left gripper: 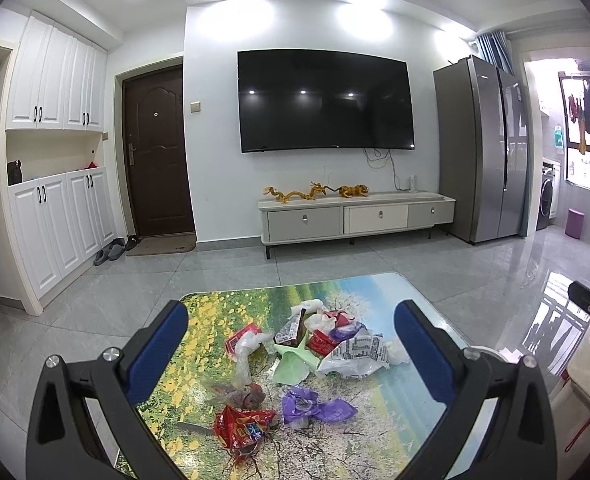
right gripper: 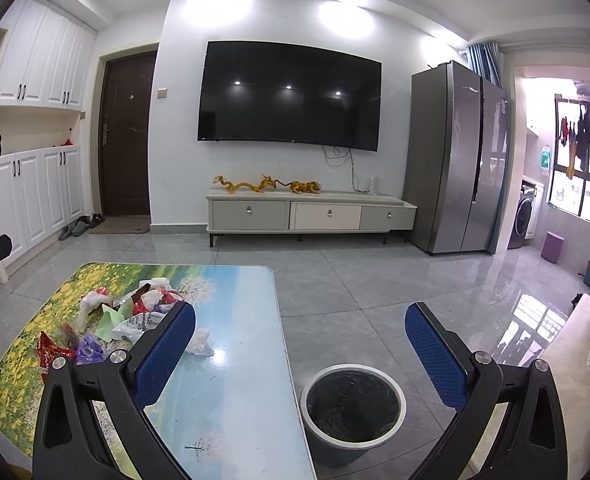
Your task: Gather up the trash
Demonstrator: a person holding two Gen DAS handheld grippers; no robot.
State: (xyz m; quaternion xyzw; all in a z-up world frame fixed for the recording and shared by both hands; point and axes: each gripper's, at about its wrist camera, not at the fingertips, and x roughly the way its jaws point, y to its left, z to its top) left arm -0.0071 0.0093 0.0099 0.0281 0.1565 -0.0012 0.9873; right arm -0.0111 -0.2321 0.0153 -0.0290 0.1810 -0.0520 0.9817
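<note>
I see both jaws apart — left gripper (left gripper: 291, 344) over crinkled wrappers (left gripper: 315, 344) heaped mid-table (left gripper: 383, 288); right gripper (right gripper: 299, 344) above round bin (right gripper: 353, 408), 6 o'clock — floor.

Bright ceiling spotlights, glare on wall and glossy floor (right gripper: 375, 280), daylight from right, fisheye-bent edges, dark corners.

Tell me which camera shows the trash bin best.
The right wrist view. The trash bin stands on the floor beside the table, framed between the open right tongs, with its whole rim and dark liner visible. The left wrist view shows none of it, only the wrapper pile on the table.
</note>
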